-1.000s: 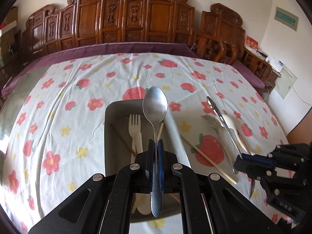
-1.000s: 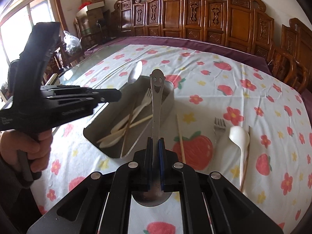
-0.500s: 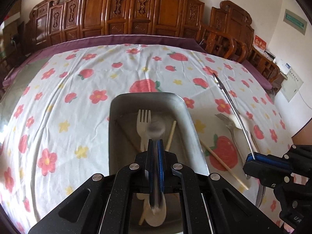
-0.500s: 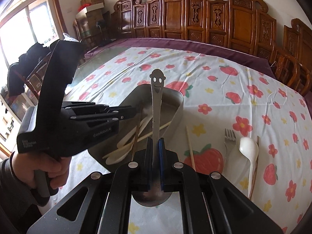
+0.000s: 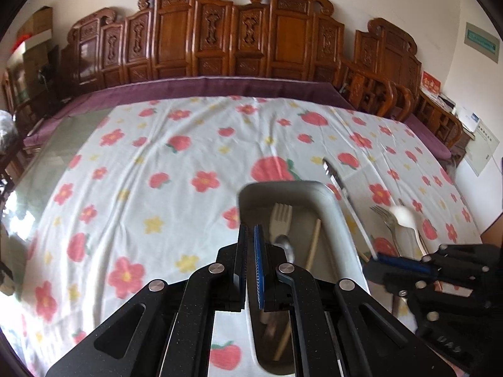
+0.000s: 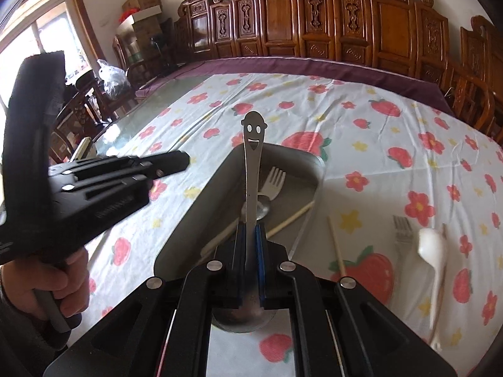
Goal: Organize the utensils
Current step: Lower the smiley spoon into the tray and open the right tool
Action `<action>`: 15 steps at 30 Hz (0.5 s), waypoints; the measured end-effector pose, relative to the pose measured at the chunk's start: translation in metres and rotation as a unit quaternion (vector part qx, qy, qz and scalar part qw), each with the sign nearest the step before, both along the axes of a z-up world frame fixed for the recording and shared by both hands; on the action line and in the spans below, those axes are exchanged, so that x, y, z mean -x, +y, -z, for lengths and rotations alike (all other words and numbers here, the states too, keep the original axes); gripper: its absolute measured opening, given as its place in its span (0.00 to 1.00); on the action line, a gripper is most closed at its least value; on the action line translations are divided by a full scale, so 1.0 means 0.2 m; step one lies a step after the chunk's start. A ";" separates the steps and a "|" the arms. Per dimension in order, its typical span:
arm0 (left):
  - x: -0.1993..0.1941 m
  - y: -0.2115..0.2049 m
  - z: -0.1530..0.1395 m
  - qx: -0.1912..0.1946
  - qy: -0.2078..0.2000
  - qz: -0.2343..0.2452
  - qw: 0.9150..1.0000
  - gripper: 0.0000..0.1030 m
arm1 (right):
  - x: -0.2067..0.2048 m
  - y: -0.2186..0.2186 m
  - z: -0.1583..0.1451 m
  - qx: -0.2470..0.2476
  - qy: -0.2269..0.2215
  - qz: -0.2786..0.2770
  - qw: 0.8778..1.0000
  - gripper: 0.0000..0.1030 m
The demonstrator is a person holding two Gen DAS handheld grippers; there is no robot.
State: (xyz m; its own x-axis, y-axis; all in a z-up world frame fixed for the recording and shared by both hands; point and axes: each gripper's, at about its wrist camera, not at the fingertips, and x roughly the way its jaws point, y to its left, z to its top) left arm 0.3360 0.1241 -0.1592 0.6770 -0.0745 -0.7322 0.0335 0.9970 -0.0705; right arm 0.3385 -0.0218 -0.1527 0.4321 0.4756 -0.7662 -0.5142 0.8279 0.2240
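Nearest, the right gripper (image 6: 250,245) is clamped on a steel spoon with a smiling-face handle (image 6: 252,163), held upright over the grey metal tray (image 6: 201,201), likely for dropping in. The left gripper (image 5: 248,270), slightly parted and empty, hovers beside the tray. Farther right, a white plastic spoon (image 6: 435,248) and metal fork (image 6: 404,231) wait on the strawberry-print tablecloth (image 6: 361,119).

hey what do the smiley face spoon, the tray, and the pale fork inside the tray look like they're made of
Smiley face spoon: metal, likely stainless steel; grey, smooth sheen, cut-out eyes and mouth.
Tray: also looks like metal; dull grey matte walls with rounded corners.
Pale fork: probably plastic or a wheat-straw type; cream, opaque, no metallic shine. Hard to say which.
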 end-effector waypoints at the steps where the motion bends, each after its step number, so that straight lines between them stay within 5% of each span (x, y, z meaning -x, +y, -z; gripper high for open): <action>1: 0.00 0.01 -0.01 -0.002 -0.002 -0.002 1.000 0.03 | -0.01 0.02 0.01 -0.002 0.002 0.000 1.000 0.07; 15: -0.01 0.11 0.00 -0.009 -0.001 -0.018 1.000 0.03 | -0.06 0.14 0.17 -0.001 0.026 0.011 1.000 0.07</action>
